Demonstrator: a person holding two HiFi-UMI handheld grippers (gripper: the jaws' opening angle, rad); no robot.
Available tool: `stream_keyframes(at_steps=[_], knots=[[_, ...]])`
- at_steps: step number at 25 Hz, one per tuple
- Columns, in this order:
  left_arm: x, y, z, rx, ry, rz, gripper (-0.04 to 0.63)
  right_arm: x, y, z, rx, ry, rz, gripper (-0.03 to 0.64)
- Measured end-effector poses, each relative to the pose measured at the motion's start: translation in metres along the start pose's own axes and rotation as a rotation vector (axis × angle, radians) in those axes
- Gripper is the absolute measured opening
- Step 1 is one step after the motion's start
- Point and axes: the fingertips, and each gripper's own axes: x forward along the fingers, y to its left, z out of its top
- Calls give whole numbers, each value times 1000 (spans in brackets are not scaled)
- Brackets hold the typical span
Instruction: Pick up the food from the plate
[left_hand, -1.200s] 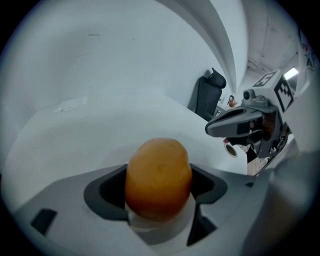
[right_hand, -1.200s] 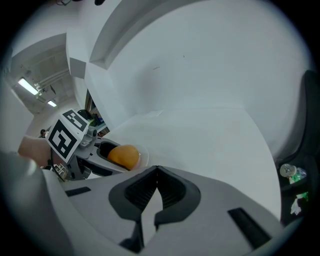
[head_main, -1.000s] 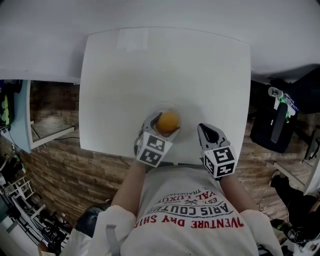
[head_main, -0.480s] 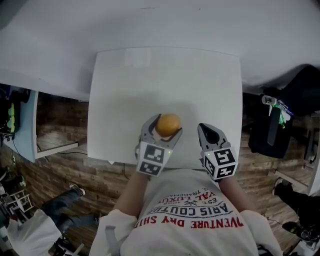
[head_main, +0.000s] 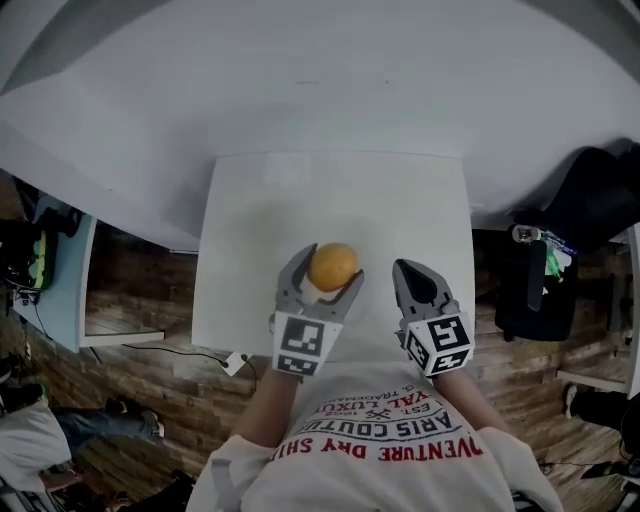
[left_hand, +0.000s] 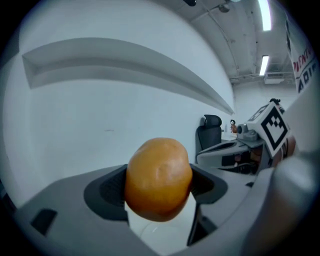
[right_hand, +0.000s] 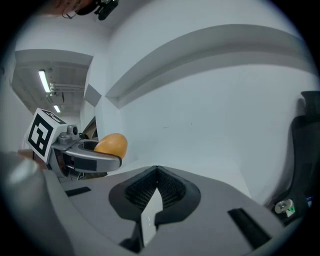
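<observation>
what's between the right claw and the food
Nothing. In the head view only bare white table shows between the shut right claw and the food, which the left claw holds.

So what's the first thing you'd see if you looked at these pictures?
The round orange food jumps out, clamped between the jaws of the left hand-held gripper over the near edge of the white table. Next to it, on the right, the right hand-held gripper has its jaws shut with nothing in them.
</observation>
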Motion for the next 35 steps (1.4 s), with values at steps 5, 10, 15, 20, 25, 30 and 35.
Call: stream_keyframes(at_steps=[5,10,15,20,25,30,35], knots=[[-19,23,21,-64,-94,84,360,-3,10,17,-17,-56,-19,11],[-25,26,21,-118,-92,79,360,-10,17,22,-31,-79,-27,11],[-27,21,25,-118,-104,69,360,-14,20,23,-58,-69,-43,11],[-30,20,21,-108,-102,94,360,-15,27,19,-60,-66,-18,11],[-27,20,13,-118,-85,113,360,-15,29,17,-68,-64,1,11],[-24,19,13,-109,-80,125,360,-13,23,17,-66,-59,7,11],[-23,19,13,-109,-76,131,360,-10,23,18,-69,-59,18,11]])
